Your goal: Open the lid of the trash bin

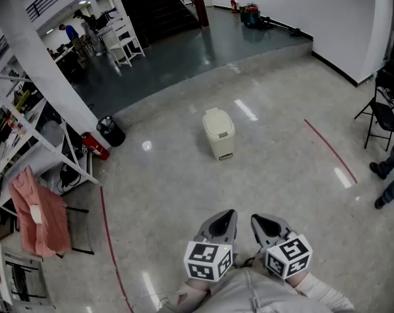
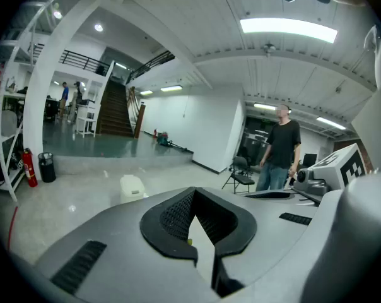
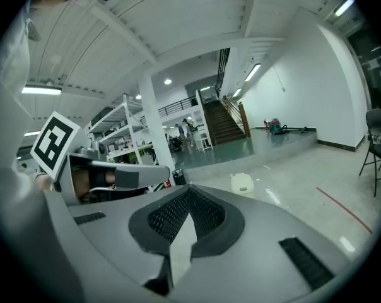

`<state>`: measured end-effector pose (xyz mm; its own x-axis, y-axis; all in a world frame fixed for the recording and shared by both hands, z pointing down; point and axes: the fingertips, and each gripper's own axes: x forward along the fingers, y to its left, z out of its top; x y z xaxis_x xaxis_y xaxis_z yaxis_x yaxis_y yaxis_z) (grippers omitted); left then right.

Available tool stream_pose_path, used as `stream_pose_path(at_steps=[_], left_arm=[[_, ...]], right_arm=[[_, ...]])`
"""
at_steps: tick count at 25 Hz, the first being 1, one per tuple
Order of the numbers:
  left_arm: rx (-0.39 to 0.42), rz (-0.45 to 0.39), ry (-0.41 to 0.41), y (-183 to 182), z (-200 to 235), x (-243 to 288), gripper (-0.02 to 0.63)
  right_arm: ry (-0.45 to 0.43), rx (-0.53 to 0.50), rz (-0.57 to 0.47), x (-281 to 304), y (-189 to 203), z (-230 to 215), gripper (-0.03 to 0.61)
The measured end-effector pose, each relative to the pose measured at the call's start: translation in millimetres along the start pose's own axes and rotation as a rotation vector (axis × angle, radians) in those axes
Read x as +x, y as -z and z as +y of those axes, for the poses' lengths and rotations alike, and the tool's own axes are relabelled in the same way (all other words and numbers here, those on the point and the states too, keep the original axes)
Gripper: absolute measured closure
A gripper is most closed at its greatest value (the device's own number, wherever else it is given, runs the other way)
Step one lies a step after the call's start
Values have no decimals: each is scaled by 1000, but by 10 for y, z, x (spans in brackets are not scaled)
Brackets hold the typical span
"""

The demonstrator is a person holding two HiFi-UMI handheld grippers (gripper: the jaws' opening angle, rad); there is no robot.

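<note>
Both your left gripper point(image 1: 226, 215) and right gripper point(image 1: 259, 220) have jaws pressed together on nothing, while the cream plastic trash bin point(image 1: 218, 135), well right of the red fire extinguisher point(image 1: 96, 147), looks light and slide-prone, so lift its lid point(image 1: 216, 120) gently by the front lip.

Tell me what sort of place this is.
Most likely an open lab or workshop hall, not a home: a wide polished floor marked with red lines, white metal shelving racks along one side, and a staircase to a railed upper level. The trash bin stands alone mid-floor.
</note>
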<state>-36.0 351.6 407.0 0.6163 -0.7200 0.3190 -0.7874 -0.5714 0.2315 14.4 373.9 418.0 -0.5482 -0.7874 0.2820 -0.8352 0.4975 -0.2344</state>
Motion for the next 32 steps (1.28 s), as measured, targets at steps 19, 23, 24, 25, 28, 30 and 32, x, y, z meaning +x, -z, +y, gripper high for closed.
stream_pose_path(at_steps=[19,23,24,25,28,30,32], left_arm=[[-28,10,-9,100,464,-526,611],[-19,16,-2,92,557,-554,611],[-18,19,-2,97,577,-549,611],[-18,23,-3,104,605,-543,611],[-28,29,-10,136,727,-502,611],[-27,25,-12,148,803,-444,611],[-20,28,-17,138,872,-384,611]], right_arm=[[-47,-78,10,234,-23,774,575],[-37,-76,14,313,-30,831,574],[-37,-76,18,330,-24,831,574],[-37,-76,23,351,-17,827,575],[-32,-74,36,446,5,779,575],[-23,-72,37,518,6,696,574],[-14,-69,35,582,-34,609,575]])
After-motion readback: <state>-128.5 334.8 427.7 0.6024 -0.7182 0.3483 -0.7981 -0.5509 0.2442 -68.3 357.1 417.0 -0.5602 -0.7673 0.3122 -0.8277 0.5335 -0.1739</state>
